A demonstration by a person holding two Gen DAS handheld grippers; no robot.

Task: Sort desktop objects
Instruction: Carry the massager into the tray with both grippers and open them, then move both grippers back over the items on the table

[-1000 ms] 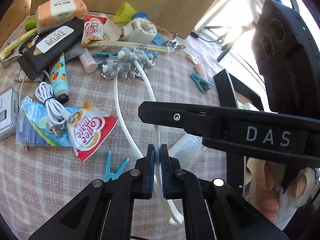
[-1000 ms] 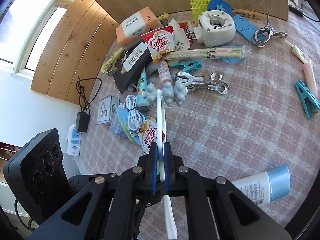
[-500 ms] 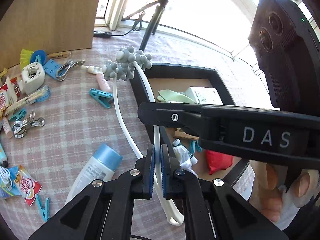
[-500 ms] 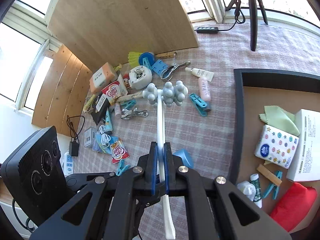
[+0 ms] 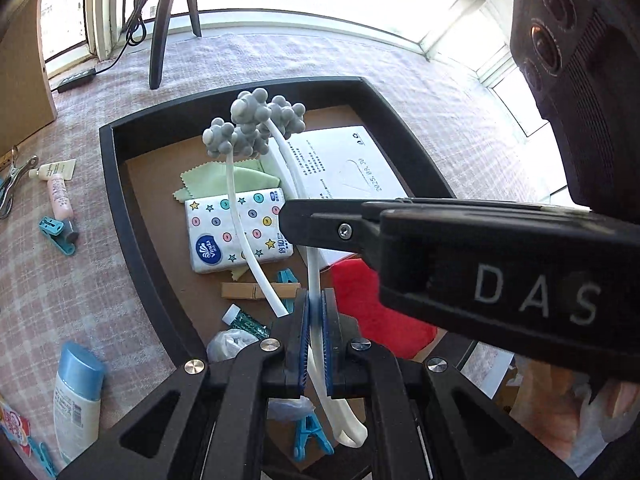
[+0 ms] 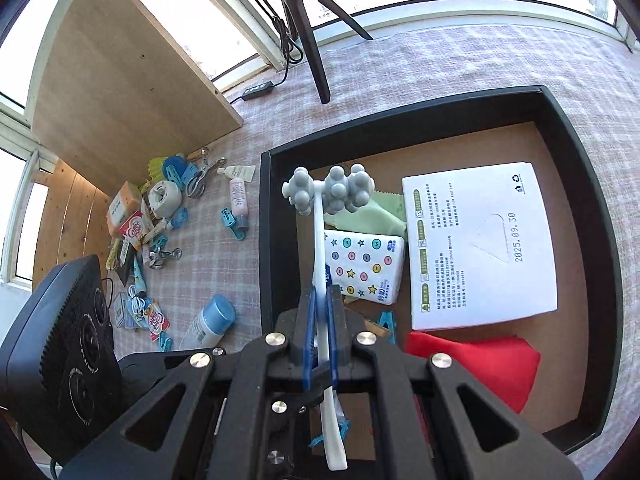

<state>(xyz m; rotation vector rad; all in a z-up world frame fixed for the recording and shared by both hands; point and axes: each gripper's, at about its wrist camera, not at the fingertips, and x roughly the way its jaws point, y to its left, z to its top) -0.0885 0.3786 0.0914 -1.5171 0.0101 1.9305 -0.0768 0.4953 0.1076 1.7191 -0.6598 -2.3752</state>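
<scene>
Two grips: the left gripper (image 5: 314,334) and the right gripper (image 6: 320,334) each pinch one white arm of the same massager (image 5: 256,124), blue pads pressed onto the thin plastic.
Thing: a U-shaped white massager with knobbly grey roller heads at the tips of its two arms.
Where: held in the air over the black tray (image 6: 265,216), heads above the tray's far left corner, over the green cloth (image 6: 382,216) and the tissue pack (image 6: 366,268).
Long axis: along both grippers' fingers, heads away from the cameras, the joined bend near the hands.
Handling: probably light; the arms look thin and springy, so they may flex or snap apart when let go. The smooth plastic could slip in the pads.
Best hold: on the arms between bend and heads, as now; the lumpy heads would roll.
Tray contents: white box (image 6: 480,244), red pouch (image 6: 476,364), blue clothespins, a wooden peg.
Left on the bench: lotion bottle (image 6: 208,322) and other clutter.
</scene>
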